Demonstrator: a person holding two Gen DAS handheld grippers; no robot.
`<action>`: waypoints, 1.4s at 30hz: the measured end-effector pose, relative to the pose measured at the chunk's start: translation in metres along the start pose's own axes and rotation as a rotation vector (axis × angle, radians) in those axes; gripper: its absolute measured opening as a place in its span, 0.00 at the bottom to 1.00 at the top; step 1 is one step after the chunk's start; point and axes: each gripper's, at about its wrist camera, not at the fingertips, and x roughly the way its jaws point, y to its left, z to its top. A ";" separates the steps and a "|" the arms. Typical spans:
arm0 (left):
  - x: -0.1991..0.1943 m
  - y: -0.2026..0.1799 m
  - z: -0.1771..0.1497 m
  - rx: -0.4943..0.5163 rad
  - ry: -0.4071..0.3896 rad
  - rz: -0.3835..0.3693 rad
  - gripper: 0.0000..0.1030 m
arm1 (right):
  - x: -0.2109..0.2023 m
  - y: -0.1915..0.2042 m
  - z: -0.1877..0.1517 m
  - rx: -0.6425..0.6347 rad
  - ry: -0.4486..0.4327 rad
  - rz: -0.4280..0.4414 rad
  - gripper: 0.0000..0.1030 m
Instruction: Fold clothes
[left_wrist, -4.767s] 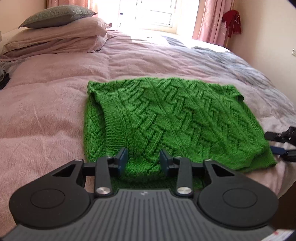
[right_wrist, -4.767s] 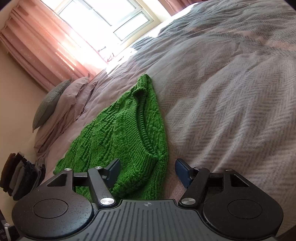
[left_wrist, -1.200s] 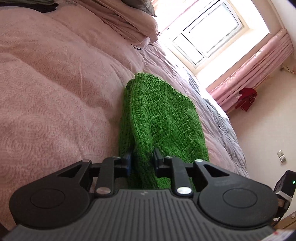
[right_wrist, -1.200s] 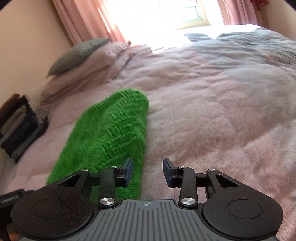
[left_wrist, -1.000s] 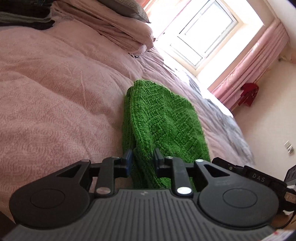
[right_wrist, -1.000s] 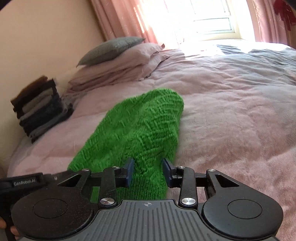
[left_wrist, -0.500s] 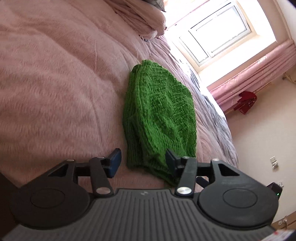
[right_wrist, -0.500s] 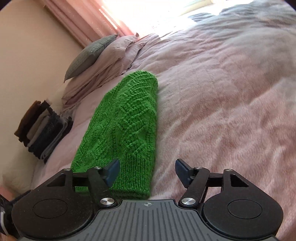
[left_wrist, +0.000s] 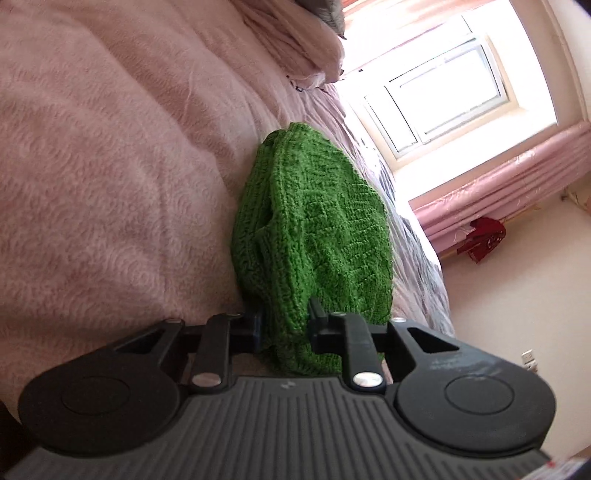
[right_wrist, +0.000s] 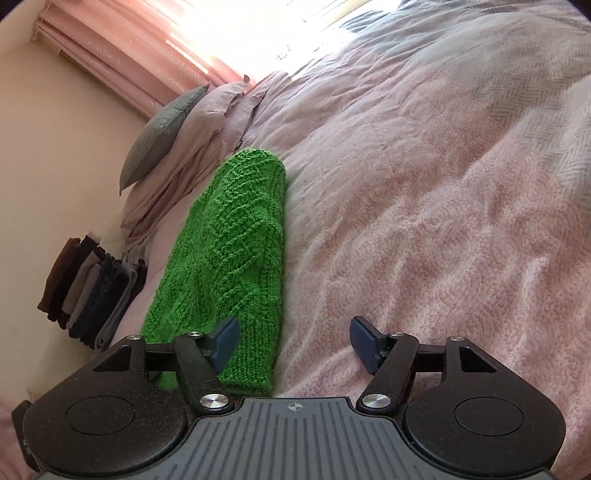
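Closing left tongs (left_wrist: 284, 321) pinch green sweater (left_wrist: 317, 225); right tongs (right_wrist: 291, 341) gape beside it.

A pink-quilted bed (right_wrist: 424, 221) carries a folded green sweater (right_wrist: 229, 251) and pillows (right_wrist: 192, 147).

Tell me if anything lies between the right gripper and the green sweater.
Nothing visible does. The right gripper has its jaws wide open just above the pink duvet, and the folded green sweater lies directly ahead on its left side, its near edge partly between the jaws.
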 end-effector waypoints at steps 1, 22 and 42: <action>-0.005 -0.005 0.003 0.026 -0.006 0.000 0.13 | -0.002 0.000 0.001 -0.011 -0.002 -0.013 0.61; -0.097 0.051 0.067 -0.019 -0.110 0.073 0.37 | 0.040 0.021 0.048 -0.258 0.159 0.061 0.61; -0.076 0.041 0.045 -0.041 -0.102 0.063 0.16 | 0.137 0.011 0.064 0.260 0.172 0.275 0.29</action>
